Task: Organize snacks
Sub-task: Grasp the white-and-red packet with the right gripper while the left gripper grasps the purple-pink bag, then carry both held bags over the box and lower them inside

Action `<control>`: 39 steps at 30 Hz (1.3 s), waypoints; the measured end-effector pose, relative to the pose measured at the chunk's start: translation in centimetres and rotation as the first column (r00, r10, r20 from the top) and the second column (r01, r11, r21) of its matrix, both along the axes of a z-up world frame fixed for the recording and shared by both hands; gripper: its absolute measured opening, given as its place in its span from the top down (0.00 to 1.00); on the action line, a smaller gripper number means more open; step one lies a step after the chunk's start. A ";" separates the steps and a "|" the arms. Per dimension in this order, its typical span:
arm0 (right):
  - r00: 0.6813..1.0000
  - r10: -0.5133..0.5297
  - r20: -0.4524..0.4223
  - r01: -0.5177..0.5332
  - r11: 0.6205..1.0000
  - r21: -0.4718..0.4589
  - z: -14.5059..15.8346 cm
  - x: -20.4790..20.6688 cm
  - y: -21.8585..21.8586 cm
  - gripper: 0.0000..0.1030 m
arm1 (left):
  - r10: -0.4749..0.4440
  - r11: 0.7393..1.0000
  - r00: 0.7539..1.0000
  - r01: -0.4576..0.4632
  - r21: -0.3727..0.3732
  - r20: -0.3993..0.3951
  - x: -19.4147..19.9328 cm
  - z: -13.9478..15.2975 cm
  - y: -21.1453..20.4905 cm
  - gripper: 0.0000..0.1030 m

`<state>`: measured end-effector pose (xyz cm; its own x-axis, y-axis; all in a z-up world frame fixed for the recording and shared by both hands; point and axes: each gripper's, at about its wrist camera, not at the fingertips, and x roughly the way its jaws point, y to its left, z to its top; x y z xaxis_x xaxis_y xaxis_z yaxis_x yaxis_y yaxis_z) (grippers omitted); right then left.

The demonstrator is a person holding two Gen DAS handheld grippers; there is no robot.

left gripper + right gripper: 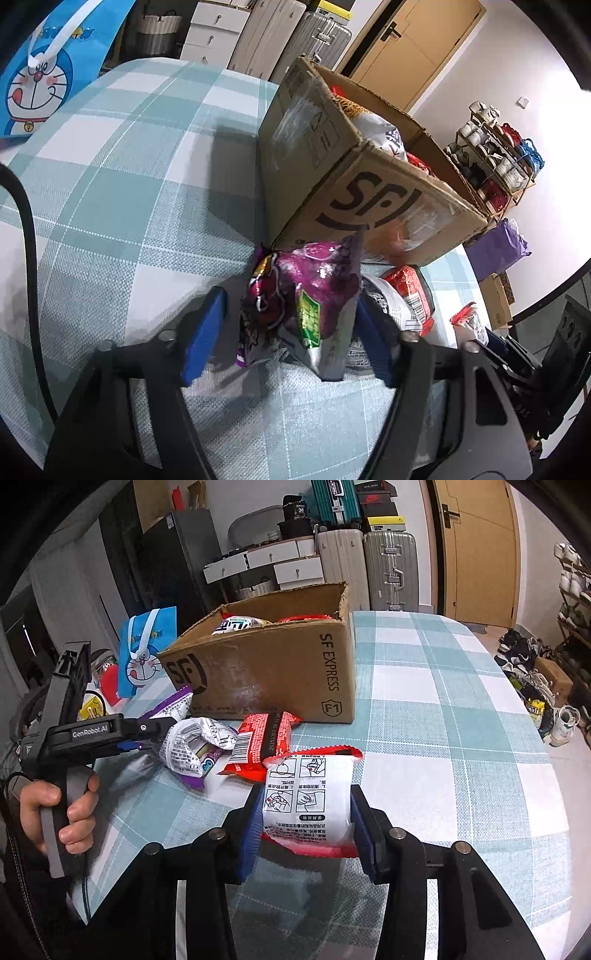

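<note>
Two tongs busy | left tongs [288, 328] around purple snack bag [314, 295], right pad touching, left pad apart | right tongs [303, 827] clamped on white packet [306, 797] | cardboard box [266, 672] on tabletop [443, 716], marked "SF EXPRESS", holding snack packs.

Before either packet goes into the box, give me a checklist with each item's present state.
1. Right hand-held gripper clamps the red-and-white packet: ok.
2. Left hand-held gripper has the purple packet between its pads: ok.
3. Left pads pressing firmly: cannot tell.
4. Cardboard box open on top: ok.
5. Room left inside the box: cannot tell; snacks already show inside.
6. Loose red packet lies on the tablecloth, not yet boxed: not ok.
</note>
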<state>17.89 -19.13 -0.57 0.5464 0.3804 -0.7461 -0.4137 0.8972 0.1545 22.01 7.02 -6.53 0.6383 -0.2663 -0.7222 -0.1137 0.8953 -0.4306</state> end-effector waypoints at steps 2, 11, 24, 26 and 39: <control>1.000 0.001 0.003 -0.001 1.000 -0.002 0.1 -0.1 0.0 0.57 | -0.006 1.000 1.000 0.006 0.015 0.005 -0.1 0.1 -0.4 0.50; 1.000 -0.008 0.010 0.008 1.000 0.011 0.4 -0.4 -0.2 0.57 | -0.015 0.996 0.998 0.010 0.083 0.053 -2.1 1.4 -1.5 0.58; 0.998 0.024 0.049 -0.026 0.999 0.038 1.8 -0.5 0.4 0.57 | -0.003 0.983 0.987 -0.026 0.179 0.163 -6.2 6.6 -2.7 0.58; 0.998 0.031 0.059 -0.034 0.999 0.042 2.3 -0.5 0.6 0.57 | -0.004 0.981 0.984 -0.031 0.193 0.179 -6.3 7.5 -2.9 0.58; 0.989 0.063 0.133 -0.074 0.994 0.079 6.2 0.8 1.2 0.57 | -0.034 0.974 0.965 -0.026 0.227 0.258 -5.7 11.4 -4.1 0.58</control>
